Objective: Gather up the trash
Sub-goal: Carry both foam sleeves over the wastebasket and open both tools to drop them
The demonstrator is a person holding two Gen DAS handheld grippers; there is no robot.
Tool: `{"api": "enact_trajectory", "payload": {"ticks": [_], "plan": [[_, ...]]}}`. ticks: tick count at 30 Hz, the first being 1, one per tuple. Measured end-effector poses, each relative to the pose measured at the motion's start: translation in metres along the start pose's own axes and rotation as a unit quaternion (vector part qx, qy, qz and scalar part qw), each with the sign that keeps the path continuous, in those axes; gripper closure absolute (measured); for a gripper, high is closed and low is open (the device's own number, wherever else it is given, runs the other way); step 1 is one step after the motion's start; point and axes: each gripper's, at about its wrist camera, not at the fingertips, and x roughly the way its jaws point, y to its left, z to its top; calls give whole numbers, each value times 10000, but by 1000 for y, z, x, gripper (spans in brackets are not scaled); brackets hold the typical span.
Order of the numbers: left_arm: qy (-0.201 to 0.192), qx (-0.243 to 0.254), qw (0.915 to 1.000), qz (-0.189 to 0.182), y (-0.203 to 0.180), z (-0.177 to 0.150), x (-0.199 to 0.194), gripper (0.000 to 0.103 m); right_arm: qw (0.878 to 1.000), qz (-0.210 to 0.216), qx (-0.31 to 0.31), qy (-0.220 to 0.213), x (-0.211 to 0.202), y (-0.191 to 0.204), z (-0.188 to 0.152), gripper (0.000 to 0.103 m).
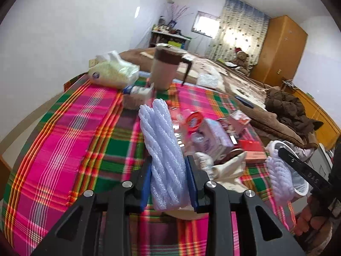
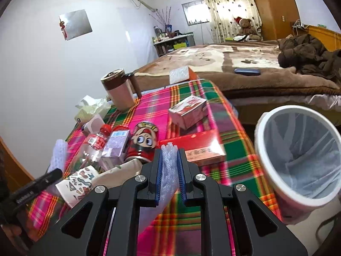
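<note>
1. Foam netting (image 1: 164,149), a pale ribbed wad, sits clamped between the blue pads of the left gripper (image 1: 169,183), held above the plaid table (image 1: 64,140) near its front edge.
2. Bubble wrap (image 2: 169,170), a thin clear strip, is pinched in the right gripper (image 2: 169,175); its loose tail hangs below the jaws.
3. Bin (image 2: 298,153), white with a liner, stands just off the table's right edge, mouth tilted toward the right camera.
4. Clutter mid-table: bottle (image 2: 96,147), cartons, printed can (image 2: 145,143), red box (image 2: 198,147), mug (image 2: 119,89) at the far edge.
5. Risk: the dangling tail may snag on clutter; light foam may spring free or miss the rim.
</note>
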Motion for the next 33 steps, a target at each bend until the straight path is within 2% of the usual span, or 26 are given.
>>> {"api": "enact_trajectory", "payload": {"ticks": [7, 14, 21, 24, 33], "plan": [[-42, 334, 9986, -400, -44, 10, 5, 71, 9995, -257, 66, -171, -13, -30, 12, 89], [7, 700, 9936, -884, -100, 16, 17, 71, 9975, -599, 117, -354, -28, -62, 25, 89], [-26, 1227, 9837, -1315, -165, 15, 29, 71, 9933, -1026, 281, -461, -38, -103, 33, 89], [110, 1331, 9788, -1551, -188, 12, 39, 71, 9911, -1204, 301, -476, -41, -119, 36, 89], [362, 1803, 9657, -1835, -258, -6, 65, 71, 9823, -1831, 191, -340, -35, -166, 36, 89]]}}
